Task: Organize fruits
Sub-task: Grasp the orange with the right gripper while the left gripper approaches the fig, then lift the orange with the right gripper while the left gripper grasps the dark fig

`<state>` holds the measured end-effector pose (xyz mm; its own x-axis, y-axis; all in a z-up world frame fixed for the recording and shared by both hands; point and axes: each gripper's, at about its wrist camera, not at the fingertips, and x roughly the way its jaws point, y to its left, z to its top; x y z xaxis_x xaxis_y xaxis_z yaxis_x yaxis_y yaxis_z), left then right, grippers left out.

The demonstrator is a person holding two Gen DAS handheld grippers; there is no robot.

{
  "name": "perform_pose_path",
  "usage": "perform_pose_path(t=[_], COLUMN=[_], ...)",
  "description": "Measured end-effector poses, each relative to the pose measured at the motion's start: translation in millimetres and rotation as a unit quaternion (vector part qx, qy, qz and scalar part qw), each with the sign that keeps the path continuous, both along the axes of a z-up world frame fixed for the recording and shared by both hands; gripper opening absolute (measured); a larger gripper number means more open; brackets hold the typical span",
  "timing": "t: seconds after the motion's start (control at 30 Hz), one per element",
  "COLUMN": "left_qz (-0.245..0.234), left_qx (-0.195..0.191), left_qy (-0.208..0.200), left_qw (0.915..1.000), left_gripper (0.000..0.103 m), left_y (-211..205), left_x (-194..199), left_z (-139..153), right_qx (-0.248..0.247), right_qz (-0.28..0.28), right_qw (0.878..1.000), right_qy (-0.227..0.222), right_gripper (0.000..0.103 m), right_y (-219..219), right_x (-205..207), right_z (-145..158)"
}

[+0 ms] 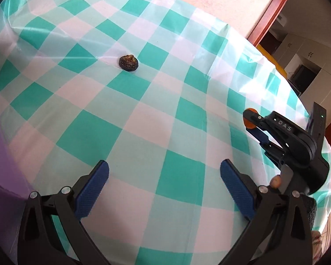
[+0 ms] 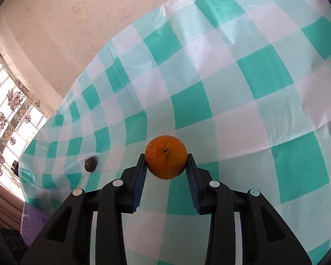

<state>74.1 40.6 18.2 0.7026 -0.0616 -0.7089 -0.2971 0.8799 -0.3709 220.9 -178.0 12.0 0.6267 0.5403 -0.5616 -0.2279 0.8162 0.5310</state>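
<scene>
My right gripper is shut on an orange and holds it above the green-and-white checked tablecloth. In the left wrist view the right gripper shows at the right with the orange between its tips. A dark wrinkled fruit lies alone on the cloth, far ahead of my left gripper, which is open and empty above the cloth. The dark fruit also shows in the right wrist view, to the left of the orange.
A purple box sits at the table's left edge; it also shows in the right wrist view. The table's far edge meets a beige wall. A doorway with a red-brown frame lies beyond the right side.
</scene>
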Motion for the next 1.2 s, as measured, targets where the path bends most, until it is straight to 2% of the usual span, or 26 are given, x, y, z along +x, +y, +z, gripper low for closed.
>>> perform_pose_path(t=[0.1,0.23,0.27,0.33,0.4,0.5,0.57,0.63,0.67,0.73,0.8,0.9,0.97,1.13,1.2], left_qz=[0.057,0.133,0.141,0.141,0.136,0.134,0.140,0.118,0.106,0.097,0.083,0.043,0.024,0.018,0.022], left_qx=[0.049,0.064,0.075,0.089,0.118,0.130,0.151,0.160,0.163,0.160,0.141,0.117,0.105,0.084,0.060], left_qy=[0.011,0.040,0.052,0.077,0.094,0.105,0.121,0.112,0.108,0.101,0.084,0.059,0.030,-0.010,-0.016], left_qw=[0.9971,0.9882,0.9858,0.9829,0.9792,0.9768,0.9711,0.9736,0.9749,0.9772,0.9830,0.9905,0.9937,0.9963,0.9978], left_gripper=[0.101,0.100,0.098,0.082,0.082,0.081,0.071,0.042,0.037,0.036,0.036,0.036,0.036,0.036,0.036], left_y=[12,49,55,65,66,71,72,65,60,50,39,15,5,-6,-1], left_x=[40,94,106,132,152,174,184,184,181,170,151,121,101,82,78], left_z=[0,-2,-3,-6,-6,-6,-6,-3,-2,-1,0,2,7,6,4], right_qx=[-0.020,-0.041,-0.041,-0.036,-0.028,-0.030,-0.031,-0.031,-0.030,-0.030,-0.030,-0.030,-0.032,-0.033,-0.030], right_qz=[0.007,0.019,0.022,0.021,0.022,0.026,0.027,0.027,0.027,0.028,0.026,0.024,0.023,0.017,0.015], right_qw=[1.000,0.999,0.999,0.999,0.999,0.999,0.999,0.999,0.999,0.999,0.999,0.999,0.999,0.999,0.999], right_qy=[0.000,-0.018,-0.017,-0.019,-0.024,-0.023,-0.021,-0.021,-0.021,-0.021,-0.020,-0.020,-0.017,-0.017,-0.020], right_gripper=[0.036,0.036,0.036,0.036,0.036,0.036,0.036,0.036,0.036,0.036,0.036,0.036,0.036,0.036,0.036], right_y=[10,11,8,5,4,5,6,6,6,6,6,6,7,6,5], right_x=[1,-1,-2,-2,-3,-3,-3,-3,-3,-3,-3,-3,-2,-2,-3], right_z=[0,4,4,4,4,4,4,4,4,4,4,4,3,3,4])
